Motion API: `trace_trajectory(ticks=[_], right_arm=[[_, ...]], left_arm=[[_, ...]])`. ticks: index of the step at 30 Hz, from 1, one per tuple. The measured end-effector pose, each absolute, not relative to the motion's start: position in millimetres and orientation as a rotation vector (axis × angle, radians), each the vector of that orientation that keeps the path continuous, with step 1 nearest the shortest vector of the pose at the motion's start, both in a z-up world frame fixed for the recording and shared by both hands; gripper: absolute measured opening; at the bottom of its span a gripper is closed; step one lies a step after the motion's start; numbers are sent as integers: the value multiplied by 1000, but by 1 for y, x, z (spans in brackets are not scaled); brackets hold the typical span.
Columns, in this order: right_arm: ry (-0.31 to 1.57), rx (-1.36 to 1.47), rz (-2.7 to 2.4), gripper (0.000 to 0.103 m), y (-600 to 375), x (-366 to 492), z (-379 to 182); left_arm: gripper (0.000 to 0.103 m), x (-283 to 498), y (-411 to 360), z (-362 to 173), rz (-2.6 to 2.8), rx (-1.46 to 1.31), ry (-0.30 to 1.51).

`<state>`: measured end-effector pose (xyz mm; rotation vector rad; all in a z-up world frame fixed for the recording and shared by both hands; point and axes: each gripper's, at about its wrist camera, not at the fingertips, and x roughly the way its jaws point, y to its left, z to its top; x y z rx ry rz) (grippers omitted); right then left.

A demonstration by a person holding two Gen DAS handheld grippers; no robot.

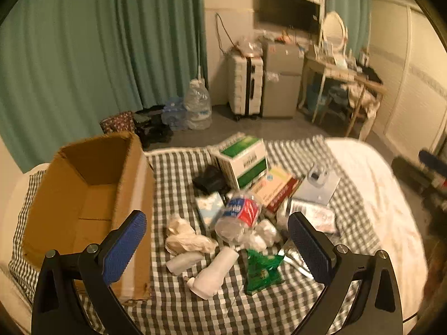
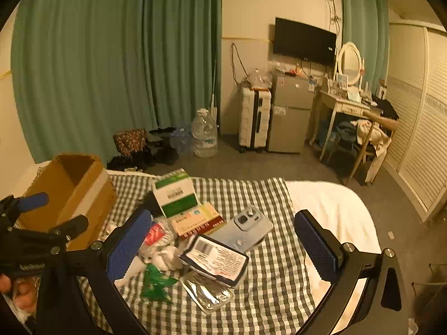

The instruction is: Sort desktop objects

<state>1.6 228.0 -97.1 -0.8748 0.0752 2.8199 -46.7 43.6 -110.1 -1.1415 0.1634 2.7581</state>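
Both hand-held grippers hang over the bed, tilted down, jaws spread wide w/ nothing between them. Left hand-held gripper (image 1: 219, 244) sits above the pile; right hand-held gripper (image 2: 223, 240) is off to the right of it, over the phone case side.

The stuff to sort lies in a heap on a checked cloth (image 1: 178, 173) in the middle of the bed:
- crushed bottle (image 1: 240, 216) w/ red-blue label, on top of the heap
- crumpled tissue (image 1: 184, 236) just left of it
- white tube (image 1: 215, 272) near the front, lying tilted
- green wrapper (image 1: 261, 269) beside the tube, right side
- green-white carton (image 1: 241, 160) at the back, standing
- books (image 1: 275, 188) leaning by the carton, overlapping
- phone case (image 2: 243, 230), grey, flat on the cloth
- labelled pack (image 2: 215, 259) touching the case's near edge, partly on a foil pouch (image 2: 208, 293)

Open cardboard box (image 1: 92, 189) stands at the cloth's left edge, close to the left gripper's left finger. Looks empty inside, far as I can see.

Fingers of a hand (image 2: 19, 293) show at the lower left of the right view, around the left gripper's handle.
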Motion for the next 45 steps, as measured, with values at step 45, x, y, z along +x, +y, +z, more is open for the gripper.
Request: trace_trajectory(ticks=[45], right_arm=[[251, -1468, 2641, 102, 234, -85, -292]], left_arm=[[103, -57, 15, -287, 2664, -1654, 329]])
